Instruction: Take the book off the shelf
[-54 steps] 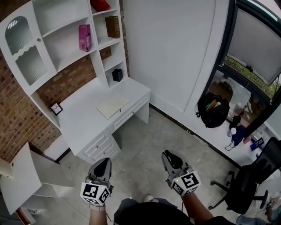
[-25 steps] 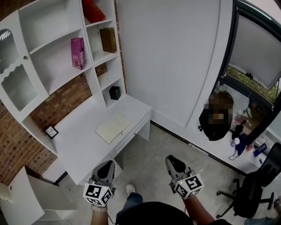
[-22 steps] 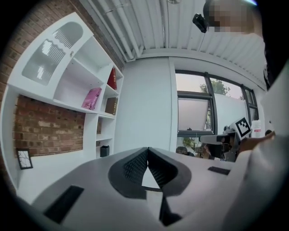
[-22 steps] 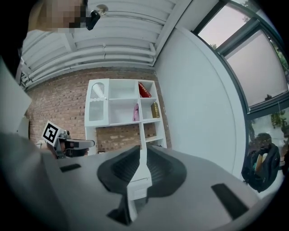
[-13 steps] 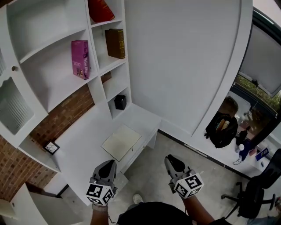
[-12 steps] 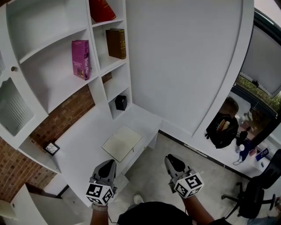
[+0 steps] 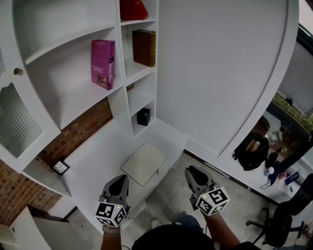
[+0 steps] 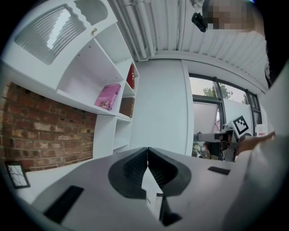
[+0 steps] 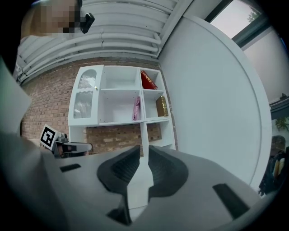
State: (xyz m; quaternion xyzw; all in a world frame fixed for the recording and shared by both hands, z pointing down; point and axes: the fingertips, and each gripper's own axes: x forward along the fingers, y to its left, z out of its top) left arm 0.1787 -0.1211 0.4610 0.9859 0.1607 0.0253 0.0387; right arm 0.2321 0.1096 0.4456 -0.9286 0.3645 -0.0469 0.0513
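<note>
Three books stand on the white shelf unit [image 7: 73, 97]: a pink book [image 7: 102, 63] on the wide shelf, a brown book [image 7: 144, 47] in the narrow column and a red book [image 7: 133, 9] above it. The left gripper view shows the pink book [image 8: 108, 96] and brown book [image 8: 127, 107] far ahead and higher up. My left gripper [image 7: 120, 179] is shut and empty, held over the desk's front edge. My right gripper [image 7: 191, 170] is shut and empty, over the floor beside the desk. Both point level toward the shelves, well short of any book.
A white desk [image 7: 98, 151] carries a cream notepad [image 7: 145, 163], a small framed picture [image 7: 60, 168] and a black box [image 7: 143, 116] in the lowest cubby. A white wall panel [image 7: 220, 73] stands to the right. An office chair [image 7: 286, 219] and a dark bag [image 7: 252, 149] sit far right.
Both grippers have travelled forward toward the desk and shelf unit, staying shut. The shelves and books now look larger and nearer in the head view.
</note>
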